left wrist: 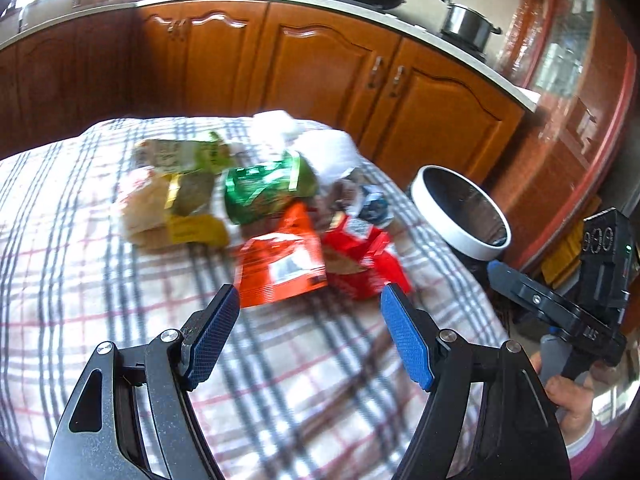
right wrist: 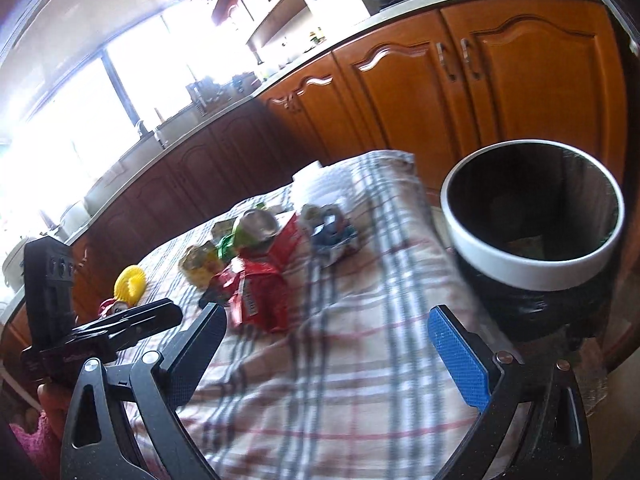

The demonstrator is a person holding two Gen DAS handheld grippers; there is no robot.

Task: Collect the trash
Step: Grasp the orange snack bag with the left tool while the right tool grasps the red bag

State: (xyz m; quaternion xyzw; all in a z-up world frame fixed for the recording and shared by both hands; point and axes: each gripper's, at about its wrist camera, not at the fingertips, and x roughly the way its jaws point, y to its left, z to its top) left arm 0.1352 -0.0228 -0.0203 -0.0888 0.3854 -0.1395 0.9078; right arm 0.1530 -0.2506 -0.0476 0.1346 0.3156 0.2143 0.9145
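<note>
Right wrist only, yellow ring (right wrist: 129,282)

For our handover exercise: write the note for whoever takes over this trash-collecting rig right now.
Left gripper: open, empty, facing the wrappers.
Right gripper: open, empty, nearer the bin.
Things: orange foil packet, red crumpled packet, green foil bag and other wrappers lie on the checked tablecloth. White-rimmed black bin stands beside the table.
Done: nothing gripped.
Left: bin every wrapper.

Right gripper (right wrist: 324,344) open, empty, above checkered worktop (right wrist: 360,380); wrappers (right wrist: 256,276) ahead, bin (right wrist: 532,268) at right.
</note>
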